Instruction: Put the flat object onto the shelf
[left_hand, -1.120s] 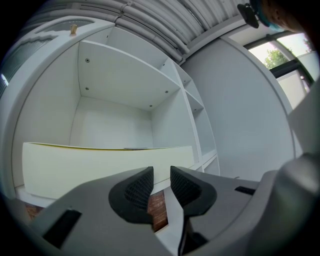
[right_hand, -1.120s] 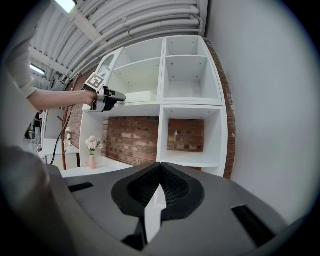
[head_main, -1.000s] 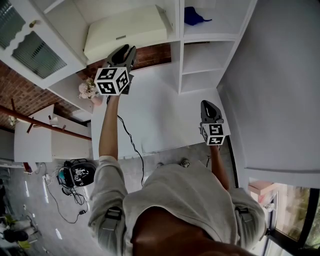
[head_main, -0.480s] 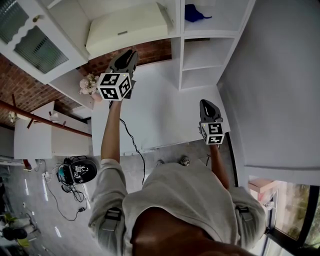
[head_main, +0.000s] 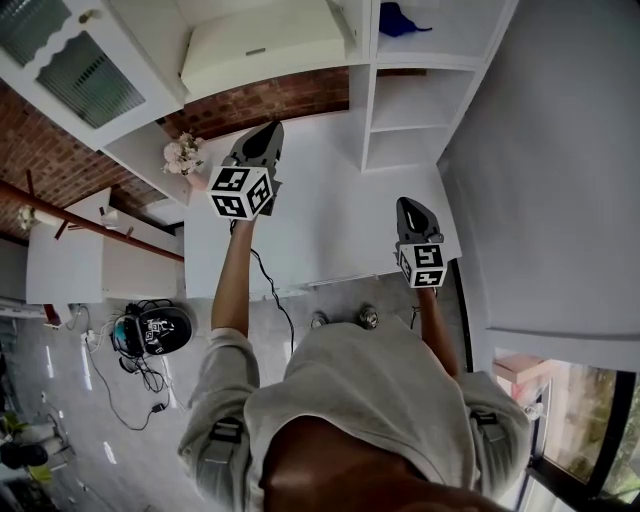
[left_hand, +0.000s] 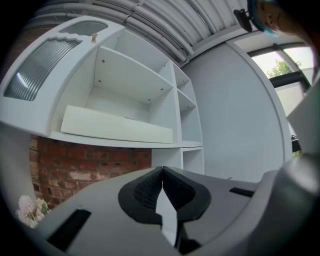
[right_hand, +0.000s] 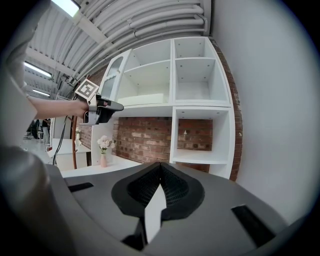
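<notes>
Flat object (head_main: 262, 45) (cream slab) lies flat in the wide left bay of the white shelf unit (head_main: 364, 95), its long side along the front lip of that shelf board. No tongs touch it.

Left gripper (head_main: 270, 130) is clenched with nothing between the jaws; the jaws have just been closing, and the ribbed pads meet edge to edge. It points toward the unit. In the left gripper view the slab sits at 11 o'clock from the tips, well apart. In the head view the slab is at 12 o'clock of this gripper.

Right gripper (head_main: 408, 204) is also clenched and empty, pads together. It is held out in front of the lower right bays. In the right gripper view the slab is at 12 o'clock, high up and far off, and the left gripper shows at 10 o'clock, level.

The surface below both grippers is a bare white counter (head_main: 320, 225) set against a red brick wall (head_main: 265, 100). A small vase of pale flowers (head_main: 182, 158) stands at the counter's 9 o'clock end. A glass-front cabinet door (head_main: 60, 62) is at 10 o'clock. A blue item (head_main: 395, 18) lies in the top right bay. The floor is grey, with a black cable (head_main: 268, 290) and a black headset-like device (head_main: 155, 330) (details too small to tell).
</notes>
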